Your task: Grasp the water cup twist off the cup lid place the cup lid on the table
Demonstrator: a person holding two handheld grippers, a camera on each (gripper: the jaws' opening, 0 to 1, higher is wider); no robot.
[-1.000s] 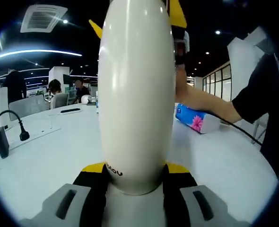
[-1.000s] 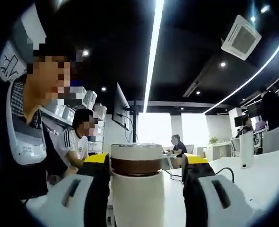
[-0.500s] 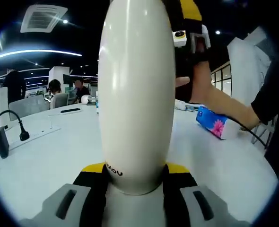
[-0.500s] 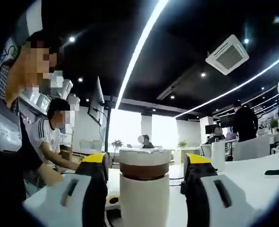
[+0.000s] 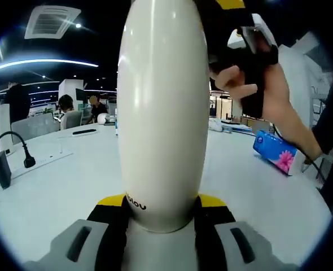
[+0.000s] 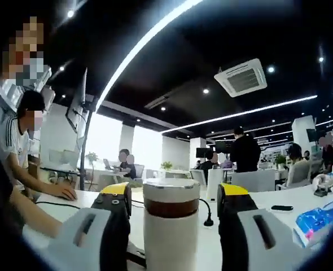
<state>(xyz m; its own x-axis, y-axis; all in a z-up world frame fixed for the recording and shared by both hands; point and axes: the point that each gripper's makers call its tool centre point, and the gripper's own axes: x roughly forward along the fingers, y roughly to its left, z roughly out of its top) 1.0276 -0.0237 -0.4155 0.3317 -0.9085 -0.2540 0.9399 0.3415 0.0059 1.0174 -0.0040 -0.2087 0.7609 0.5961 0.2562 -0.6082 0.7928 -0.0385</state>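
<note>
Two hand-held grippers clamp one water cup and its cup lid.

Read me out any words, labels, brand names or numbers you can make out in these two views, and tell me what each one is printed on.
Small dark lettering, low on the white water cup in the left gripper view, just above the left gripper: too blurred to read for sure.
Blue packet with a pink flower on the table: no print legible.
Cup lid in the right gripper view: no text visible.
</note>
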